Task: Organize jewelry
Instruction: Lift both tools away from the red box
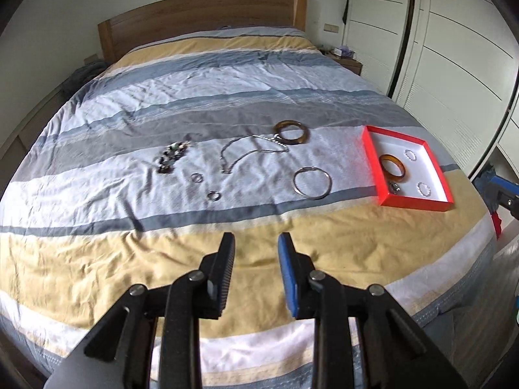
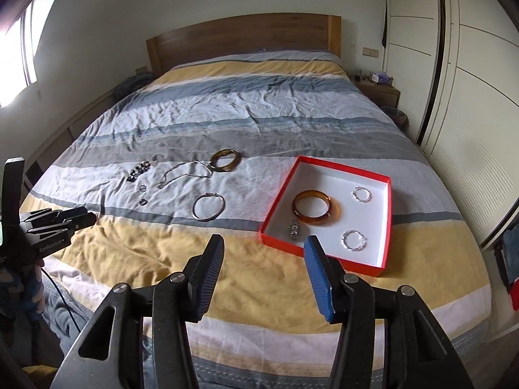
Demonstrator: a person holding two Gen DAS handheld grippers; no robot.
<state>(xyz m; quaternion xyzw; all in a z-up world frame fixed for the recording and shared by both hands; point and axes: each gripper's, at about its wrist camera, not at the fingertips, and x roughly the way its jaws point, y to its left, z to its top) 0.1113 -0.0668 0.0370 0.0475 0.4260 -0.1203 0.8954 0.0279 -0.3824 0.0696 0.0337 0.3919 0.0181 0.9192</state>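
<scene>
A: Where's the jewelry vs the grippers?

B: All on the striped bedspread (image 1: 129,278), well ahead of both tools. Left gripper (image 1: 256,243) hangs over the yellow stripe, jaws apart w/ a narrow gap, nothing btwn them. Right gripper (image 2: 264,243) also over the yellow stripe, jaws apart and wider, empty too.

A: And the box?

B: Red box (image 2: 279,194), white inside, sits just past the right gripper's blue finger, to the right of the loose pieces. Inside: amber bangle (image 2: 316,209), two small twisted silver rings (image 2: 361,193), (image 2: 353,240), and a small silver piece (image 2: 294,230) in the near-left corner, too small to tell what.

A: Still loose on the bed?

B: Dark brown bangle (image 1: 291,132), touching a silver chain necklace (image 1: 246,154); a thin silver bangle (image 1: 312,183) nearer the tools; a beaded bracelet (image 1: 172,157) at the left; two small rings (image 1: 196,178), (image 1: 214,195) beside it.

A: Any writing?

B: Only on the left gripper's body in the right wrist view, "GenRobot.AI". Nothing readable on the box.
</scene>
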